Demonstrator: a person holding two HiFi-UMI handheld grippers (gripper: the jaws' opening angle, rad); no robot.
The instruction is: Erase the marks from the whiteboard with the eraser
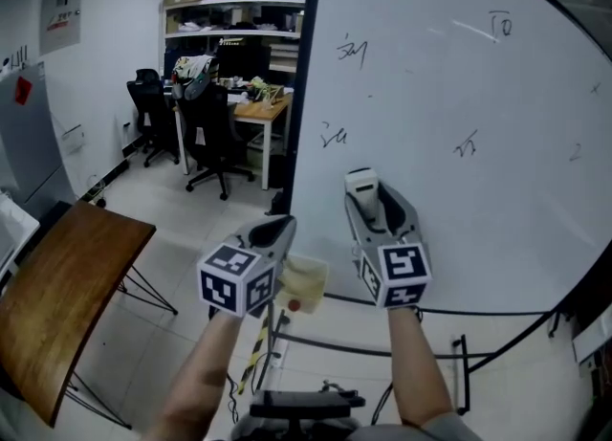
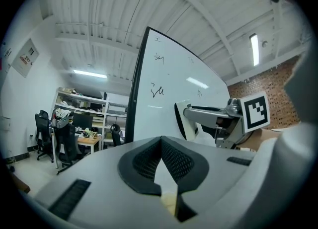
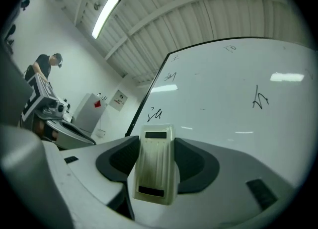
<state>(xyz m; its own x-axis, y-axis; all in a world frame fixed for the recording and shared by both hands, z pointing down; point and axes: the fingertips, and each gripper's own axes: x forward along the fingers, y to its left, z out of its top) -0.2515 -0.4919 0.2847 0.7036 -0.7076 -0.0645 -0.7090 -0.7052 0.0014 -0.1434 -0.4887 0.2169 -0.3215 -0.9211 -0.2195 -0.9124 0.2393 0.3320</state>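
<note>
Right gripper (image 1: 380, 211): my jaws are part open and clamped on the sides of the pale eraser (image 3: 156, 166), which stands upright. It is in front of the lower whiteboard (image 1: 497, 95); I cannot confirm contact. Marks (image 1: 333, 135) lie at 11 o'clock from the eraser. Left gripper (image 2: 161, 146): jaws closed together at the tips, at 8 o'clock from the eraser. A pale yellowish scrap (image 2: 170, 202) sits at their base.
</note>
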